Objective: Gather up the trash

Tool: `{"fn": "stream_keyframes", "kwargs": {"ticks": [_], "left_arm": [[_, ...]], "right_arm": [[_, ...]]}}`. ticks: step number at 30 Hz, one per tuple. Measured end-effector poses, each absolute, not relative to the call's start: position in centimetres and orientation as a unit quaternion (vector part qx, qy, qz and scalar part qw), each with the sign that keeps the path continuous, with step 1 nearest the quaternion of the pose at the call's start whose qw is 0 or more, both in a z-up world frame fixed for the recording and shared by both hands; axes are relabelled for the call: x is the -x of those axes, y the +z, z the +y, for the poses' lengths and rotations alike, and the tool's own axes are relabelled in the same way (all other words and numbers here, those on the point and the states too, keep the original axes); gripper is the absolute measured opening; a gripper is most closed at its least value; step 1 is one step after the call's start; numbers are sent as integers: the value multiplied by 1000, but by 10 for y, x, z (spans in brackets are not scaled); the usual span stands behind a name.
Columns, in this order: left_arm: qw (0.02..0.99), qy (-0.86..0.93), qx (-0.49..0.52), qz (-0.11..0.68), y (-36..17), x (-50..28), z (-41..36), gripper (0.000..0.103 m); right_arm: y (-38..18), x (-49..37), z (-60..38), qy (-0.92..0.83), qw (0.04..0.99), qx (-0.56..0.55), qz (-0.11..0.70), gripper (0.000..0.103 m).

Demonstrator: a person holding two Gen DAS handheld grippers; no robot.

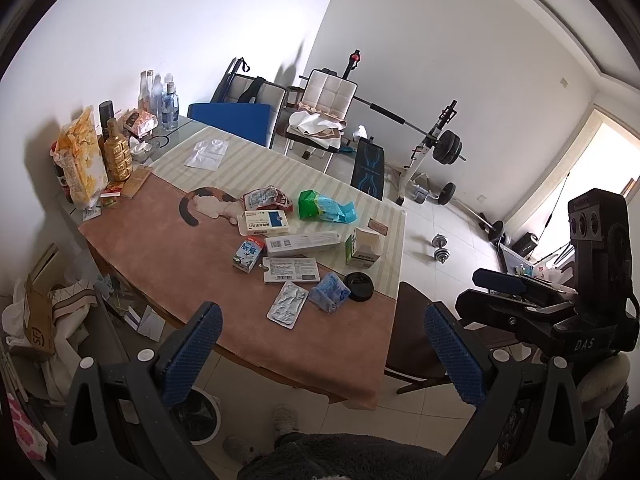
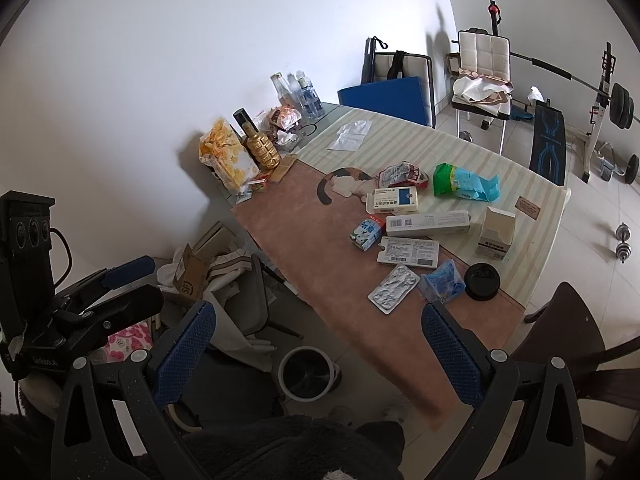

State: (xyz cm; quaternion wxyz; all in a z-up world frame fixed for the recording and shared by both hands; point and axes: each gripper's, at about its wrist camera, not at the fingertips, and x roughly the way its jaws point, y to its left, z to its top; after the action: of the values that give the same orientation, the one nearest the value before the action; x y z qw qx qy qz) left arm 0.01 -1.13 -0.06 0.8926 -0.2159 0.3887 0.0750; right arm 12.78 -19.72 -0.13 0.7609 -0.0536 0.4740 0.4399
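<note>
Bin (image 2: 306, 374) fully seen right view only — left hand-held gripper (image 1: 324, 350) wide | right hand-held gripper (image 2: 318, 344) wide

You are in a lived-in home room: a dining table (image 1: 168, 248) under a cat-print cloth, bottles (image 1: 164, 100) and a snack bag (image 1: 80, 156) against the white wall, padded chairs (image 1: 328, 100), and a barbell bench (image 1: 432, 136) with dumbbells (image 1: 440, 248) on the tiled floor.

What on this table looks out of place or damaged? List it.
A used silver blister pack lies crumpled near the table's front edge, beside a crushed blue wrapper. A small milk carton lies tipped on its side. Boxes lie scattered askew.
</note>
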Motion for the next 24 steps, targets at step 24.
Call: {"fn": "stream_keyframes", "kwargs": {"ticks": [24], "left_arm": [[894, 73, 217, 386, 6, -1, -13, 103]], "right_arm": [[2, -121, -193, 442, 759, 54, 474, 103]]}}
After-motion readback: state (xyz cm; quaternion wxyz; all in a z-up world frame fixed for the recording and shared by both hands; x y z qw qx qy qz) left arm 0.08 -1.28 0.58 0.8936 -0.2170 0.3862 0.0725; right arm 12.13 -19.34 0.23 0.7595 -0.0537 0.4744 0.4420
